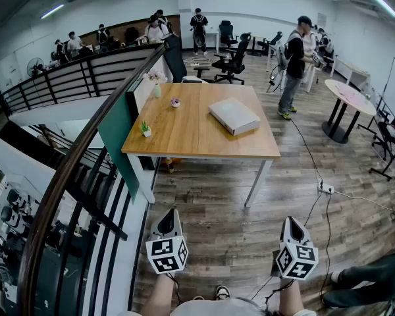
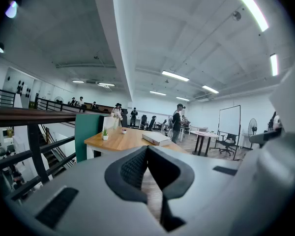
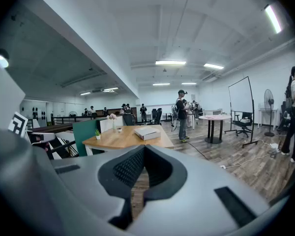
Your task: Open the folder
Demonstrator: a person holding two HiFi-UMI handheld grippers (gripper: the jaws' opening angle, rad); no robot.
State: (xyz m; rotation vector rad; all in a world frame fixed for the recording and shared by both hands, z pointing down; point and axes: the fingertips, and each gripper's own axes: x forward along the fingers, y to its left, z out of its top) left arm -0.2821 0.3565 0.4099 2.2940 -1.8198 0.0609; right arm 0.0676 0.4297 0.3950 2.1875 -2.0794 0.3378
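A closed white folder point(image 1: 234, 116) lies flat on the right half of the wooden table point(image 1: 184, 140), well ahead of both grippers. My left gripper point(image 1: 170, 212) and right gripper point(image 1: 291, 220) hang side by side over the wood floor, short of the table's near edge, both pointing toward it. In the left gripper view the left gripper point(image 2: 147, 147) is shut with nothing held, and the folder point(image 2: 156, 138) shows small beyond its tips. In the right gripper view the right gripper point(image 3: 144, 146) also has its jaws together and empty, with the folder point(image 3: 146, 132) far ahead.
A dark stair railing point(image 1: 72, 170) and a green partition panel point(image 1: 122, 137) run along the table's left side. Small potted plants point(image 1: 145, 130) stand on the table's left part. A round table point(image 1: 347, 97), office chairs and several people are farther back. Cables and a power strip point(image 1: 325, 189) lie on the floor at right.
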